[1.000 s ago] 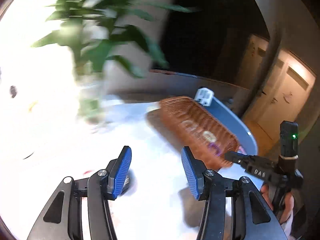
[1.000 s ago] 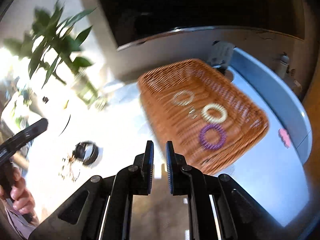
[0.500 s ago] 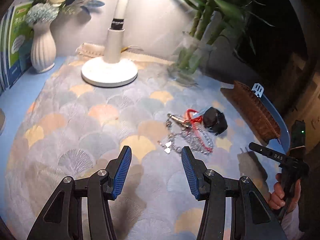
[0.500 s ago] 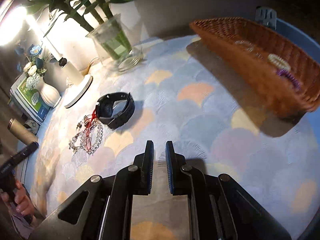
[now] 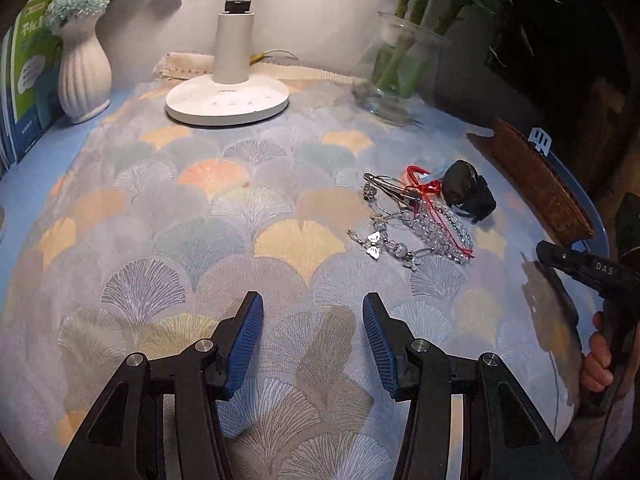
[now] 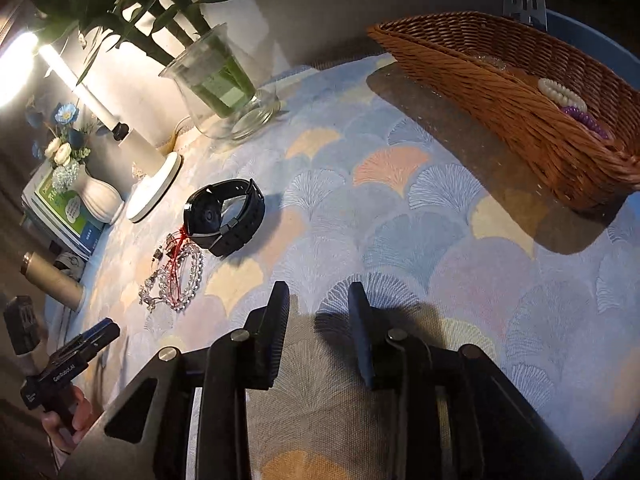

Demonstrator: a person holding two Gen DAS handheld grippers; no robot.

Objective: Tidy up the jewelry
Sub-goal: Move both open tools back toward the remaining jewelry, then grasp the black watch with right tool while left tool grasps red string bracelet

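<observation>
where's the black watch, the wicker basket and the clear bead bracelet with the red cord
black watch [image 6: 208, 216], right wrist view, on the round case back.
wicker basket [image 6: 500, 92], right wrist view, on the near woven wall.
clear bead bracelet [image 5: 452, 226], left wrist view, on the bead strand beside the red cord.

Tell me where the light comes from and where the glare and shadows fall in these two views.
Right wrist view: the lamp head blows out at upper left, and the wicker basket casts a dark shadow on the cloth. Left wrist view: even light, no glare, soft shadows under the left gripper.

Both wrist views look low across the cloth [image 5: 200, 208] — sharing the watch [image 6: 224, 216].
</observation>
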